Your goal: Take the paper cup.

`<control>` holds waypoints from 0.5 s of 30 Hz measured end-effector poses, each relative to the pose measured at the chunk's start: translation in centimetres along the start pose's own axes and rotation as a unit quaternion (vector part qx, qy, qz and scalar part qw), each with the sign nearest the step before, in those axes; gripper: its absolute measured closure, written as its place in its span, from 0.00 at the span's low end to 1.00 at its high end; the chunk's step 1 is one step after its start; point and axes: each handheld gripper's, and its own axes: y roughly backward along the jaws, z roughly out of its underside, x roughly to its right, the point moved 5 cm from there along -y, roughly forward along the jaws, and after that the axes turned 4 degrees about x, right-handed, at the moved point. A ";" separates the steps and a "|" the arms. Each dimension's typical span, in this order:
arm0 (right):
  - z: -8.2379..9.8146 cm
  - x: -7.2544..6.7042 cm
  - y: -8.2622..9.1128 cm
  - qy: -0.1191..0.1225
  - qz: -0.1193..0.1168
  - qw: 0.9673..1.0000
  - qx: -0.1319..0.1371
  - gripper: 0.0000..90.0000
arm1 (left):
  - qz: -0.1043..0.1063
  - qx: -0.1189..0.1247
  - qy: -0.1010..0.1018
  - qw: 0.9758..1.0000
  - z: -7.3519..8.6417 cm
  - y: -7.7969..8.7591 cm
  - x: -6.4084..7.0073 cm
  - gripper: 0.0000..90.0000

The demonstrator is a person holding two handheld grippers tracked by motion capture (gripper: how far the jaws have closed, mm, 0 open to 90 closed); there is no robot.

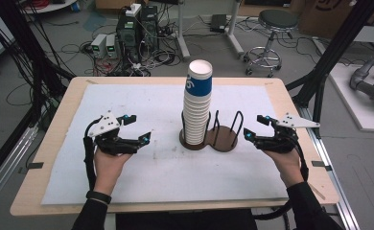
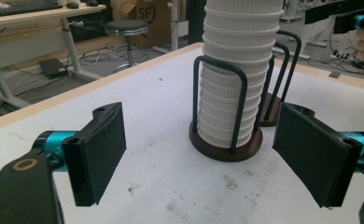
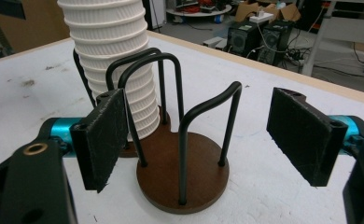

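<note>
In the high view, the stack of cups stands in the holder on the desk, between the left gripper and right gripper, both wide and empty. In the left gripper view, the stack rises ahead between the fingers, its top cut off. In the right gripper view, the left finger hides part of the stack.
</note>
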 end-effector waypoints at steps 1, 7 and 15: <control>0.1 0.0 -0.2 0.002 -0.001 1.000 -0.004 0.24 | -0.001 -0.004 -0.003 1.000 0.0 -0.1 0.0 0.19; 0.5 -0.2 -0.2 0.004 -0.004 1.000 -0.010 0.24 | 0.001 0.009 -0.005 1.000 -0.3 -0.3 -0.3 0.19; 0.2 -0.6 0.6 0.012 -0.014 1.000 0.004 0.24 | 0.001 0.017 -0.005 1.000 -0.6 0.0 -0.4 0.19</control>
